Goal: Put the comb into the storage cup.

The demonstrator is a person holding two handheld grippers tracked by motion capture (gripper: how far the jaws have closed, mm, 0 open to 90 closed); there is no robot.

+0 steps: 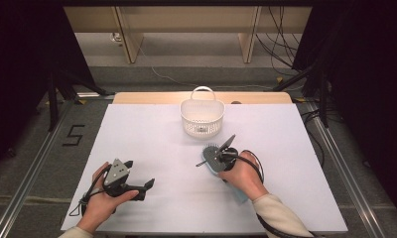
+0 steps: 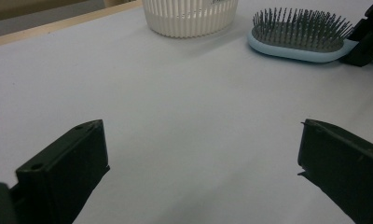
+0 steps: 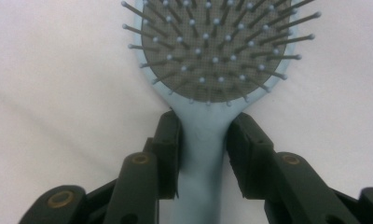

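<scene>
A person stands at the near edge of a white-covered surface (image 1: 152,144), a two-jaw tool in each hand.

Nearest, at the person's left, the left gripper (image 1: 137,184) lies low on the covering, cradled in the left hand (image 1: 98,202). Its jaws are spread wide with nothing between them; the left gripper view looks out through the gap across bare cloth. It seems parked there, waiting and out of the way.

A little further in, to the person's right, the right hand (image 1: 243,177) reaches forward with the right gripper (image 3: 203,144). In the right gripper view its jaws stand on either side of the narrow neck of a light blue paddle hairbrush (image 3: 208,51), just below the bristle pad. The left jaw lies against the neck; whether the right jaw presses on it I cannot tell. The neck is probably chosen as the slimmest, firmest place to pinch. The hairbrush (image 1: 212,154) lies flat on the surface, bristles up, handle towards the person.

Beyond the brush head, close by, stands a white slatted plastic basket (image 1: 202,117) with a hoop handle, open side up, likely the brush's destination.

Farthest off, past the surface's wooden back edge, are a grey floor and trailing cables.
</scene>
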